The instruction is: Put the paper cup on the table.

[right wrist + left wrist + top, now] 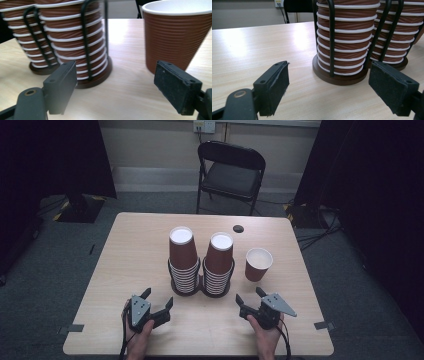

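Two stacks of brown ribbed paper cups stand in a black wire holder at the table's middle, the left stack [182,260] beside the right stack [219,262]. A single brown cup [258,265] stands upright just right of them. My left gripper [158,298] is open on the near side, its jaws pointing at the left stack [347,37]. My right gripper [249,296] is open too, between the right stack [72,37] and the single cup [175,37]. Nothing is between the jaws of either the left gripper [329,65] or the right gripper [115,66].
The light wooden table [140,245] has bare room at the left and along the near edge. A small dark round disc [238,228] lies at the back of the table. A black folding chair [231,170] stands beyond the far edge.
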Tool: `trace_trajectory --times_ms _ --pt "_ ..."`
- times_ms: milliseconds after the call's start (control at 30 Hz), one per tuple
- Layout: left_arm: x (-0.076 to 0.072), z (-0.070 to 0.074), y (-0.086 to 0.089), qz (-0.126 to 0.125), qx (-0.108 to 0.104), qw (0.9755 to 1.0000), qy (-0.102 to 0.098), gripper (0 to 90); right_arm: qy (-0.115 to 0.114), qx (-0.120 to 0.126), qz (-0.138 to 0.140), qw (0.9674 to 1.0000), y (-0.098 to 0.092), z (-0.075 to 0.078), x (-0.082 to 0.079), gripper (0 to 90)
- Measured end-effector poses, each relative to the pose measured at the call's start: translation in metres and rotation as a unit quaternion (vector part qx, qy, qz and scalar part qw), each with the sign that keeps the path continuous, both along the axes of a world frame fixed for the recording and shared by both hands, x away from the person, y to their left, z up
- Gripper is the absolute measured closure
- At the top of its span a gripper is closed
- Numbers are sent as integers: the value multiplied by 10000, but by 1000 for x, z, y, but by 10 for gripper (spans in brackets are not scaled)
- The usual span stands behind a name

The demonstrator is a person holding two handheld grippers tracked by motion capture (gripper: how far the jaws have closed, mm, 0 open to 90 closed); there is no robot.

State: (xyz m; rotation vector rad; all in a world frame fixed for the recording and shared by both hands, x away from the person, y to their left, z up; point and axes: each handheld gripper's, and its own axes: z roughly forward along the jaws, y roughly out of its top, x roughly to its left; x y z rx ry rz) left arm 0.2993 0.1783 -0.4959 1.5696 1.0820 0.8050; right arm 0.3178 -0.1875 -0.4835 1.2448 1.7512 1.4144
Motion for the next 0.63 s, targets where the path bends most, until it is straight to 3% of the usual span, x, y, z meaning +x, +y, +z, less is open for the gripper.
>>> trace_trajectory --times_ms 300,433,633 --pt "-3 0 0 18 -89 10000 -19 165 -166 3 227 9996 20 -6 -14 169" --pt "-5 0 1 29 -69 9999 -86 166 -151 107 299 9994 20 -11 -15 165" --pt "-5 0 1 13 -99 9999 -82 166 -152 -4 344 9993 22 -11 -15 140"
